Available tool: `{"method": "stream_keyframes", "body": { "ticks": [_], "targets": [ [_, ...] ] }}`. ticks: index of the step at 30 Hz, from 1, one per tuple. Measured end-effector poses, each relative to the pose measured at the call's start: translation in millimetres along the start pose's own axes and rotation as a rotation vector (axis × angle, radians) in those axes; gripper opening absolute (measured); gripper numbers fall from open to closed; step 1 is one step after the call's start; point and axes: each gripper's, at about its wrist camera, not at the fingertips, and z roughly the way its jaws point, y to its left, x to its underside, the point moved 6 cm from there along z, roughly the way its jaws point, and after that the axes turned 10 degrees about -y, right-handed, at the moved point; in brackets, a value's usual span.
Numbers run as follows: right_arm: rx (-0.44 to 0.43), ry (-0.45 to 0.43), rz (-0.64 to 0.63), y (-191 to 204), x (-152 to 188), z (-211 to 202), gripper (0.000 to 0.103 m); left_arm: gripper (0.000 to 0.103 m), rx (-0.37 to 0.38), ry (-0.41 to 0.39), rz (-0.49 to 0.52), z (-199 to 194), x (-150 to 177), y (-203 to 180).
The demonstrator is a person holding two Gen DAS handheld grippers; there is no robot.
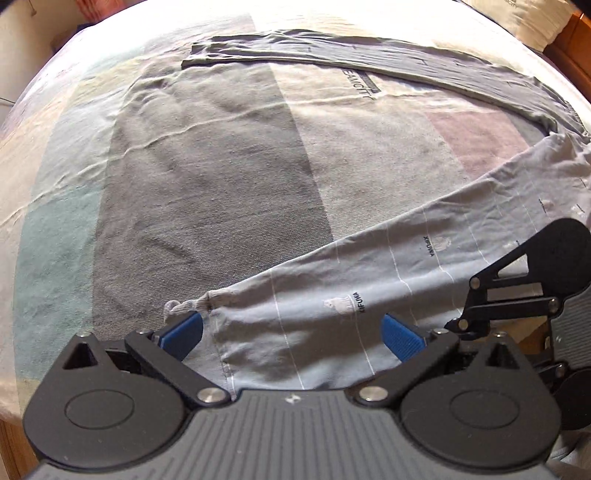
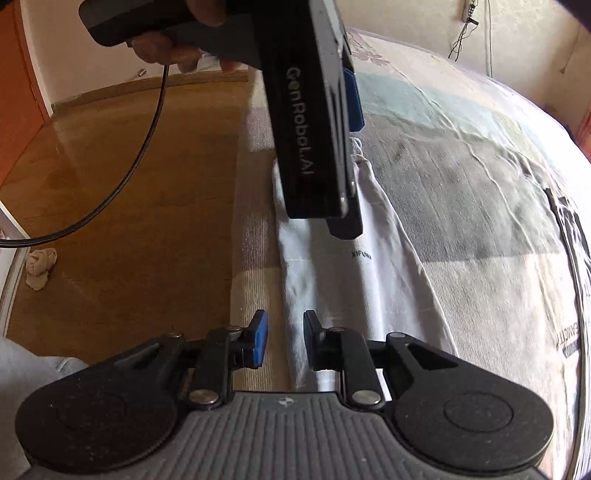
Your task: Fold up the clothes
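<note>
A pale blue garment (image 1: 388, 280) with thin white lines and small "XIFUNA" prints lies slantwise along the near edge of the bed. My left gripper (image 1: 291, 334) is open wide over its gathered end, a blue pad on each side of the cloth. In the right wrist view the same garment (image 2: 332, 280) looks white and the left gripper (image 2: 351, 162) hovers above it, held by a hand. My right gripper (image 2: 284, 339) is open with a narrow gap, and the garment's floor-side edge lies in that gap. From the left wrist view, the right gripper (image 1: 509, 295) shows side-on.
A dark grey garment (image 1: 332, 51) lies stretched along the far side of the bed cover (image 1: 207, 177), which is patchwork; it also shows as the dark garment (image 2: 576, 229). A pillow (image 1: 524, 18) is at the back right. Beside the bed are the wooden floor (image 2: 129, 229), a cable (image 2: 129, 177) and a crumpled cloth (image 2: 40, 267).
</note>
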Motion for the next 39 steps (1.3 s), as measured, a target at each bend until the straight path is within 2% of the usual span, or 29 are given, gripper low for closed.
{"method": "stream_keyframes", "body": {
  "ticks": [5,6,7,9,12,14,15,18,21,24,27,29,31,34,36,39],
  "targets": [
    [0.023,0.023,-0.001,-6.7,-12.0,18.3,0.023,0.103,0.005,0.015,-0.044,-5.5,14.6,9.2],
    [0.014,0.035,0.015,-9.3,-14.1,19.9,0.015,0.103,0.004,0.019,-0.05,-6.6,17.7,10.7],
    [0.014,0.054,0.033,-12.5,-16.8,21.6,0.002,0.103,0.002,0.022,-0.056,-7.7,20.7,12.2],
    [-0.005,0.089,0.084,-18.3,-24.5,25.0,0.002,0.103,0.003,0.026,-0.094,-10.9,24.9,16.0],
    [-0.081,0.069,0.212,-23.8,-42.3,27.8,0.001,0.103,0.007,0.02,-0.147,-13.6,28.7,20.3],
    [-0.12,0.06,0.225,-22.7,-50.8,31.1,0.003,0.103,0.007,0.014,-0.163,-12.3,29.6,20.6],
    [-0.118,0.067,0.211,-23.1,-52.3,32.6,0.009,0.103,0.006,0.01,-0.167,-11.1,29.4,20.1],
    [-0.103,0.06,0.22,-36.9,-47.8,26.3,0.014,0.103,0.022,-0.007,-0.182,-5.3,27.3,14.8],
    [-0.054,0.079,0.269,-64.5,-25.0,13.3,0.017,0.103,0.073,-0.034,-0.183,3.3,27.1,2.4],
    [-0.004,0.1,0.298,-91.3,-0.4,-3.9,0.019,0.103,0.17,-0.054,-0.195,15.0,28.3,-12.7],
    [0.059,0.122,0.349,-102.7,24.8,-16.5,0.021,0.103,0.155,-0.002,-0.153,31.7,39.2,-19.4],
    [0.109,0.134,0.398,-101.2,42.8,-21.6,0.024,0.103,0.023,0.054,-0.083,38.9,55.0,-9.2],
    [0.159,0.147,0.448,-99.7,60.8,-26.9,0.03,0.102,0.057,0.025,-0.053,29.4,67.8,-3.7],
    [0.233,0.165,0.522,-97.2,88.1,-35.1,0.034,0.102,0.009,0.117,0.13,25.9,76.8,-18.6],
    [0.283,0.177,0.571,-95.5,106.3,-40.6,0.042,0.102,-0.004,0.171,0.151,23.3,68.4,-24.7],
    [0.355,0.196,0.705,-85.5,143.7,-69.0,0.043,0.102,0.018,0.115,0.107,16.5,34.8,-36.4]
  ]
}}
